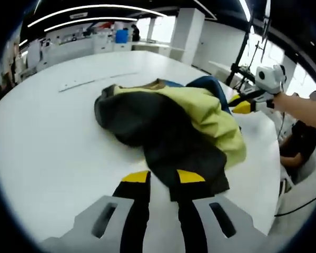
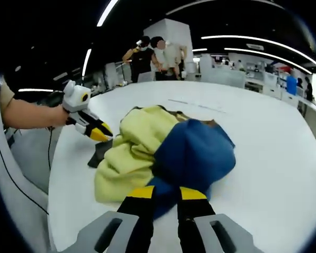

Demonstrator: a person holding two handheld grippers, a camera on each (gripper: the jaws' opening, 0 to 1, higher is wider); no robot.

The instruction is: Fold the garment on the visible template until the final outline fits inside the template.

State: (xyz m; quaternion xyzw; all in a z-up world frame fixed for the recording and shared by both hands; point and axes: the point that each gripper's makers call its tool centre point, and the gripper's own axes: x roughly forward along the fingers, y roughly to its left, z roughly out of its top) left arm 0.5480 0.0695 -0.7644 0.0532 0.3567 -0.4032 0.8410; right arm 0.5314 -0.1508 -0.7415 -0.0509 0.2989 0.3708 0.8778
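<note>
A crumpled garment (image 1: 168,126) in dark grey, yellow and blue lies heaped on a white table (image 1: 52,158). The left gripper (image 1: 163,177), at 6 o'clock, has its jaws apart around the dark edge. The right gripper (image 2: 164,193) straddles the blue part likewise.

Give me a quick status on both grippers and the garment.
Left hand-held gripper at the garment's dark edge, grip unclear. Right hand-held gripper at its blue part, grip unclear. Garment bunched on white table, unfolded. Nothing obstructing.
</note>
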